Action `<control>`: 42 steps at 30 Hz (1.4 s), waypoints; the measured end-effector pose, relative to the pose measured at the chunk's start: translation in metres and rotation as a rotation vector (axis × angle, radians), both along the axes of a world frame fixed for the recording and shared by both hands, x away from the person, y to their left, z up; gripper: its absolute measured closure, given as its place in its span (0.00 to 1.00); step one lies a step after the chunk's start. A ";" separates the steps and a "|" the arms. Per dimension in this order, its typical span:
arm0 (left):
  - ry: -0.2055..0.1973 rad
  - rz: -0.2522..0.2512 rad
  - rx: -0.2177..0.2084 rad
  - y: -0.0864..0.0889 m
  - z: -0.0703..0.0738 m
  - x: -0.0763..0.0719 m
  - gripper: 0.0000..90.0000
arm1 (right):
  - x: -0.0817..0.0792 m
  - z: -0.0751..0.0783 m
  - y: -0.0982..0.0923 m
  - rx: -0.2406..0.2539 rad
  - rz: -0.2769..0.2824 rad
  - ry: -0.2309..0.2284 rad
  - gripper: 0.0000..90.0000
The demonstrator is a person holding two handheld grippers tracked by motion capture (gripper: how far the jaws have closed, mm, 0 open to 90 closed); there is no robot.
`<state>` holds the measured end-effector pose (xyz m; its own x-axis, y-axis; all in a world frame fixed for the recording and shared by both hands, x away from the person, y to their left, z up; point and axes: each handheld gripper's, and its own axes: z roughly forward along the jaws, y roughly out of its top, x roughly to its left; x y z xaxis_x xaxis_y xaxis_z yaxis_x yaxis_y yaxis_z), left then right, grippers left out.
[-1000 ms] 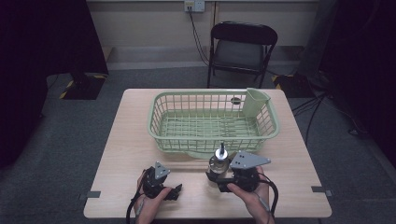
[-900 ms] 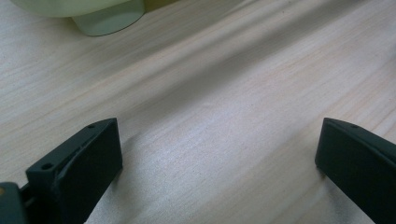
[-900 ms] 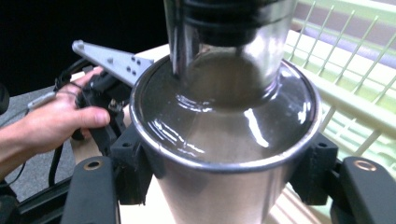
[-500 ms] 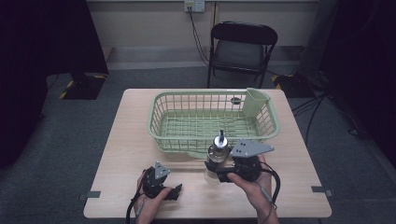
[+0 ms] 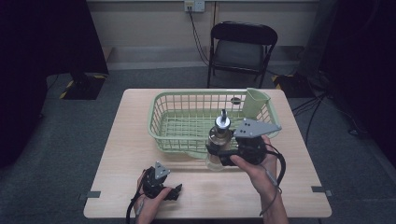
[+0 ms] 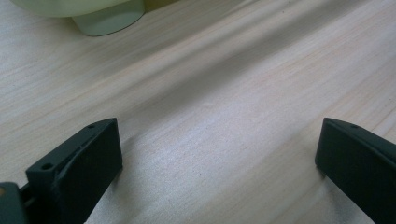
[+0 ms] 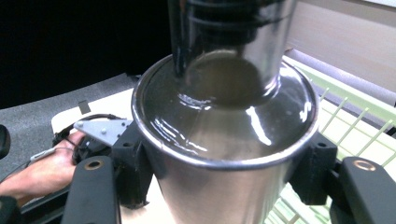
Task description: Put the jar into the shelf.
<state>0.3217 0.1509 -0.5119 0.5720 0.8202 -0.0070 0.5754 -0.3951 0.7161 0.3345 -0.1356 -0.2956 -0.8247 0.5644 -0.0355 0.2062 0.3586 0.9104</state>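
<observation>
Black folding chair (image 5: 243,46) sits behind the light wood table (image 5: 130,140), near the far wall. An outlet (image 5: 194,5) is up on that wall with a dark cable (image 5: 198,32) hanging down from it. Grey carpet (image 5: 56,140) all around.

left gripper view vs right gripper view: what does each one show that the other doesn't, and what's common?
Left gripper view alone: the left tool open, jaws wide apart over bare wood, and a pale green foot of the basket at the top edge.
Right gripper view alone: the right tool shut on a glass bottle with a steel top, green basket wires behind, and farther off the person's other hand with its tool.
Both: the light wooden table.
</observation>
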 end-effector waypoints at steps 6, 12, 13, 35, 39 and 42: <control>0.000 -0.002 0.003 0.000 0.000 0.000 0.00 | 0.015 0.017 0.002 0.009 0.004 -0.006 0.39; 0.000 -0.002 0.004 0.000 0.000 0.000 0.00 | 0.030 0.031 0.004 0.017 -0.007 -0.020 0.39; -0.001 -0.003 0.005 0.000 0.000 0.000 0.00 | 0.033 0.033 0.004 0.019 -0.007 -0.022 0.39; 0.000 -0.003 0.003 0.000 0.000 0.000 0.00 | 0.107 0.044 0.014 0.007 -0.009 -0.012 0.39; 0.001 -0.003 0.004 0.000 0.000 0.000 0.00 | 0.118 0.035 0.017 0.012 -0.008 0.002 0.39; 0.001 -0.001 0.002 0.000 0.000 0.000 0.00 | 0.125 0.029 0.020 0.021 -0.001 0.006 0.39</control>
<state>0.3217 0.1510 -0.5118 0.5730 0.8196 -0.0059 0.5753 -0.3971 0.7151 0.4590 -0.1159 -0.2662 -0.8244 0.5657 -0.0188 0.2118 0.3391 0.9166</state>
